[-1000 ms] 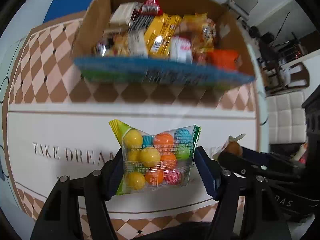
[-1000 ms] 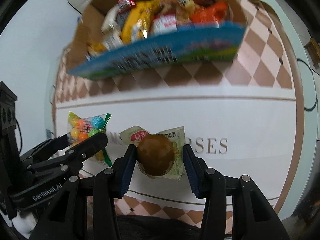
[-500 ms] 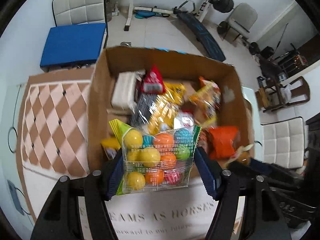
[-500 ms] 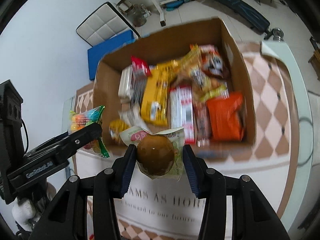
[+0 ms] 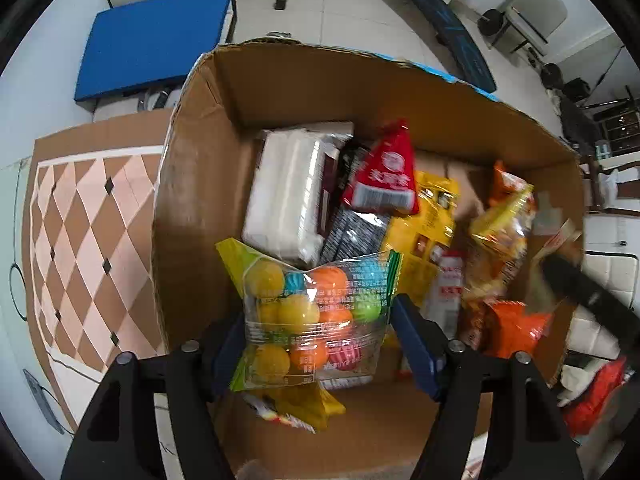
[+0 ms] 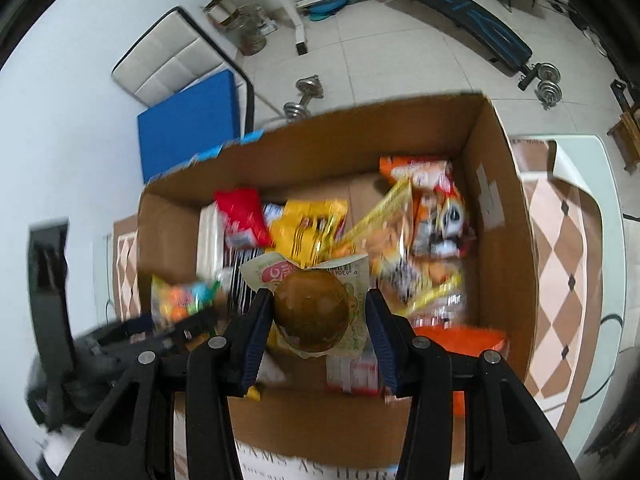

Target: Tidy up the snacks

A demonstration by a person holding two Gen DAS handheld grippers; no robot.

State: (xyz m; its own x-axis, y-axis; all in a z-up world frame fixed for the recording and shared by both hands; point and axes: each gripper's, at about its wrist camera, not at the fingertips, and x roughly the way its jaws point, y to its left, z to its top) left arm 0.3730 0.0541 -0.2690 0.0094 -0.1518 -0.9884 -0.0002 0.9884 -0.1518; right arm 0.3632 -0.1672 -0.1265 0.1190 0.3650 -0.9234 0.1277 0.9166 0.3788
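Left gripper (image 5: 316, 320): clamped on the candy-ball bag (image 5: 310, 316), blue pads pressing both side edges, bag upright between the fingers.
Candy-ball bag: clear wrapper with green trim, yellow, orange, blue and green balls inside; hanging over the near-left part of the cardboard box (image 5: 192, 200), above its floor.
Right gripper (image 6: 316, 312): closed on the wrapped bun (image 6: 312, 310), pads touching the wrapper at 3 and 9 o'clock.
Wrapped bun: round, brown, in a pale printed wrapper; held above the near middle of the box, over the snack pile.
Cardboard box: open-topped, brown inside, blue print on the outer rim; sitting on the checkered mat (image 5: 80, 220).
Box contents, left wrist view: white pack (image 5: 288, 196) at 11 o'clock of the candy bag, red pouch (image 5: 384, 176) at 1 o'clock, yellow bag (image 5: 424, 228) just right of it, orange packet (image 5: 516, 328) at 3 o'clock near the right wall.
Other gripper in left view: dark blurred shape at 3 o'clock, over the right wall.
Right wrist view: left gripper and candy bag at 9 o'clock of the bun, blurred, inside the box's left edge.
Beyond the box: blue cushion (image 5: 156, 40) at 11 o'clock, weight bench (image 6: 460, 0) at 1 o'clock.
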